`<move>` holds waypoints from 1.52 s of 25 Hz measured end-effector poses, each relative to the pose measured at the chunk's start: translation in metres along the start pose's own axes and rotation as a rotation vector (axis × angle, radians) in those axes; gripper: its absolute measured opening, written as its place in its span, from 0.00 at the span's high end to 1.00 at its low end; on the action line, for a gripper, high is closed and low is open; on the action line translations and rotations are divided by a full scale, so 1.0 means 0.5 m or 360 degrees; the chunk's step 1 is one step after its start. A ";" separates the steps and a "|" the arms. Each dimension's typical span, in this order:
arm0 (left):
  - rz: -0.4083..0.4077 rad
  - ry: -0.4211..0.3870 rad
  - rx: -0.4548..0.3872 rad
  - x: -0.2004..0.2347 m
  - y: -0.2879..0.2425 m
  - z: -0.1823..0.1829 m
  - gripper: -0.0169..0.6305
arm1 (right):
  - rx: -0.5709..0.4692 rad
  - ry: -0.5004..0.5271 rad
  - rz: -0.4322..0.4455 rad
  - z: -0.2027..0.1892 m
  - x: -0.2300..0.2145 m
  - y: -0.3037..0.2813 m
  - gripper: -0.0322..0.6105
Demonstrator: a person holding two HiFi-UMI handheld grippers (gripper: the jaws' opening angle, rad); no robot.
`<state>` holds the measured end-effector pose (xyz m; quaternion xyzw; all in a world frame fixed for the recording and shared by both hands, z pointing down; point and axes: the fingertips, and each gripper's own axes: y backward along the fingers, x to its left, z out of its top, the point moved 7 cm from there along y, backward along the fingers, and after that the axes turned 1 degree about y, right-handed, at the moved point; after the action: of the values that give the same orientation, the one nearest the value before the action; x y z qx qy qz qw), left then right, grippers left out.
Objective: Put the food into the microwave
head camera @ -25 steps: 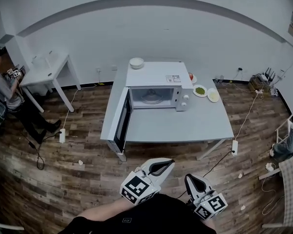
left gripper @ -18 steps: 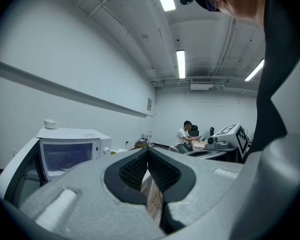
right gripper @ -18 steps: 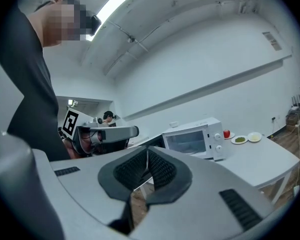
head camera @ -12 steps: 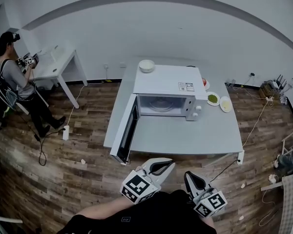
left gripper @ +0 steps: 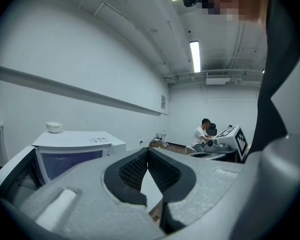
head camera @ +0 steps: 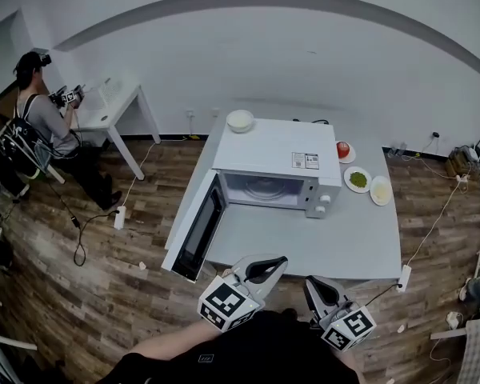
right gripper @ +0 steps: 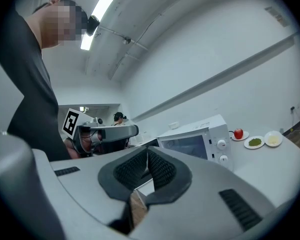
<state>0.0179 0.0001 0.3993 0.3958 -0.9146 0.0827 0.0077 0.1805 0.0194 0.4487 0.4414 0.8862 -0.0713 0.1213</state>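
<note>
A white microwave stands on the grey table with its door swung open to the left and its cavity empty. Right of it are a red fruit on a small plate, a plate of green food and a plate of pale food. My left gripper and right gripper hover at the table's near edge, both shut and empty. In the left gripper view the pads meet, with the microwave beyond. The right gripper view shows its pads together and the microwave ahead.
A white bowl sits on top of the microwave. A person works at a white side table at the left wall. Cables and power strips lie on the wooden floor around the table.
The table and microwave have come nearer and sit lower in the head view. Both grippers stay shut and keep their place at the bottom of the view.
</note>
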 end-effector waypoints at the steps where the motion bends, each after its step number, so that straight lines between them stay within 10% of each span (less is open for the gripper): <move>1: 0.0026 -0.0001 -0.0004 0.002 -0.018 0.007 0.96 | 0.0007 0.0000 0.0026 0.009 -0.021 0.000 0.92; 14: 0.0331 0.0035 0.0014 0.069 -0.140 0.031 0.96 | 0.0158 -0.0075 0.0245 0.014 -0.180 -0.010 0.92; 38: 0.0528 -0.0021 0.0075 0.583 -0.208 0.119 0.96 | 0.0301 -0.0010 0.0204 0.081 -0.283 -0.322 0.93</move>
<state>-0.1035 -0.2899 0.3787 0.2399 -0.9652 0.1017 -0.0213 0.1400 -0.1951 0.4524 0.5065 0.8450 -0.1482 0.0862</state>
